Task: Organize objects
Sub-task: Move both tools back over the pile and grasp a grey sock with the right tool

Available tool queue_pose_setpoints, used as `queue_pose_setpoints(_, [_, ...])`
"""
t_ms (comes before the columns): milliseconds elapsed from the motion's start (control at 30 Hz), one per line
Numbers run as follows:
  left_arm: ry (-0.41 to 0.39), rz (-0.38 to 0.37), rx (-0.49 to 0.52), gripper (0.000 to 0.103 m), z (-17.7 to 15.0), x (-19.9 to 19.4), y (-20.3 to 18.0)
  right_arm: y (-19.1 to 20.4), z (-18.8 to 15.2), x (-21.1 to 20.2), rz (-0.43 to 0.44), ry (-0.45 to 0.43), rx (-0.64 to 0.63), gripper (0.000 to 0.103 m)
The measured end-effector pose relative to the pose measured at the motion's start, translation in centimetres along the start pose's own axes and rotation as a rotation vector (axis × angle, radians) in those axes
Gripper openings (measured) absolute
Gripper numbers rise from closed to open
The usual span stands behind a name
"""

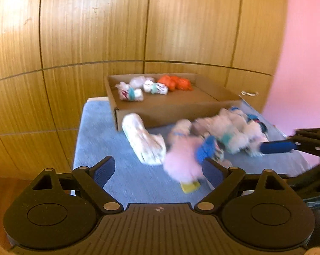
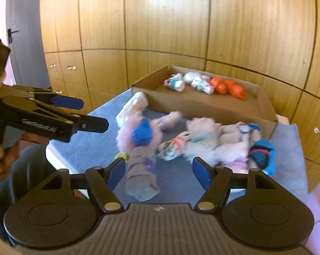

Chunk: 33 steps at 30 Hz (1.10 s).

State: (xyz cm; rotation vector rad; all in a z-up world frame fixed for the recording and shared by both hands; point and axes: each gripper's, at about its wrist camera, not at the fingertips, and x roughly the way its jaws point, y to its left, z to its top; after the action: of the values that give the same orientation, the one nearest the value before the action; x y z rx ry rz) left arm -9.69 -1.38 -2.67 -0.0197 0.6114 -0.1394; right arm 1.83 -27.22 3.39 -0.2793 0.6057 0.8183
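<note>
A cardboard box (image 1: pixel 172 106) is sitting at the far end of a blue-covered desk (image 1: pixel 100 140), in the centre of both views. Inside it, along the back wall, five rolled bundles are lying in a row: three pale patterned sock rolls (image 1: pixel 131 93) and two orange rolls (image 1: pixel 175 82).

In front of the box, loose socks (image 2: pixel 204 140) are lying in a blurred heap across the middle of the frame; their count cannot be told. A pink fluffy sock with a blue patch (image 2: pixel 138 136) is showing left of centre in the right wrist view, and a striped blue sock (image 2: pixel 262 155) at the heap's right end.

The left gripper (image 1: pixel 157 170) is hanging released over the desk, jaws spread wide and nothing between them. The right gripper (image 2: pixel 159 172) is also standing released, with a greyish sock (image 2: pixel 140 178) lying below the gap, unpressed.
</note>
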Motion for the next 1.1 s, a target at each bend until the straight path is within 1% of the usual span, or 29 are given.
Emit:
queue_pose_setpoints(33, [-0.005,-0.001,0.009,0.092,-0.3,0.0,-0.1,0.4,-0.3,1.3,0.005,0.006,0.003,0.064])
queue_pose_setpoints(167, [0.004,-0.009,0.003,0.092,-0.8,0.6,-0.2,0.7,-0.8,2.7,-0.005,0.006,-0.005,0.053])
queue_pose_setpoints(200, [0.007,-0.008,0.005,0.092,-0.8,0.8,-0.3,0.7,-0.9,3.1,-0.005,0.005,-0.008,0.047])
queue_pose_setpoints(233, [0.011,-0.007,0.007,0.092,-0.9,1.0,-0.5,0.8,-1.0,3.5,-0.006,0.008,-0.014,0.045])
queue_pose_setpoints(267, [0.016,-0.013,0.01,0.092,-1.0,1.2,-0.6,0.7,-1.1,3.7,0.0,0.011,-0.015,0.039])
queue_pose_setpoints(300, [0.019,-0.019,0.017,0.092,-1.1,1.3,-0.8,0.5,-1.4,3.3,0.023,-0.006,-0.006,0.033])
queue_pose_setpoints(400, [0.026,-0.026,0.047,0.092,-1.1,2.2,-1.5,0.3,-1.5,2.9,0.015,-0.01,-0.001,0.032])
queue_pose_setpoints(467, [0.035,-0.035,0.056,0.092,-1.1,2.9,-1.8,-0.4,-1.9,2.4,0.02,-0.014,0.027,0.031])
queue_pose_setpoints(600, [0.049,-0.04,0.074,0.092,-0.9,4.2,-2.7,-2.5,-2.5,0.1,-0.01,-0.035,0.095,0.031])
queue_pose_setpoints(867, [0.069,-0.03,0.125,0.092,-0.1,7.0,-4.8,-3.9,-4.1,-2.5,-0.061,-0.042,0.148,0.031])
queue_pose_setpoints(967, [0.063,-0.043,0.166,0.085,0.0,7.5,-5.4,-4.3,-4.6,-2.7,-0.068,-0.038,0.163,0.031])
queue_pose_setpoints(1000, [0.063,-0.054,0.181,0.08,-0.1,7.7,-5.5,-4.4,-4.7,-2.6,-0.066,-0.037,0.17,0.031])
queue_pose_setpoints(1033, [0.067,-0.06,0.193,0.072,-0.1,7.9,-5.5,-4.5,-4.7,-2.6,-0.066,-0.037,0.174,0.031])
queue_pose_setpoints(1067, [0.078,-0.059,0.197,0.068,-0.2,8.2,-5.4,-4.5,-4.7,-2.5,-0.068,-0.038,0.176,0.031])
queue_pose_setpoints(1100, [0.087,-0.059,0.192,0.06,-0.2,8.3,-5.2,-4.6,-4.8,-2.6,-0.068,-0.041,0.177,0.032])
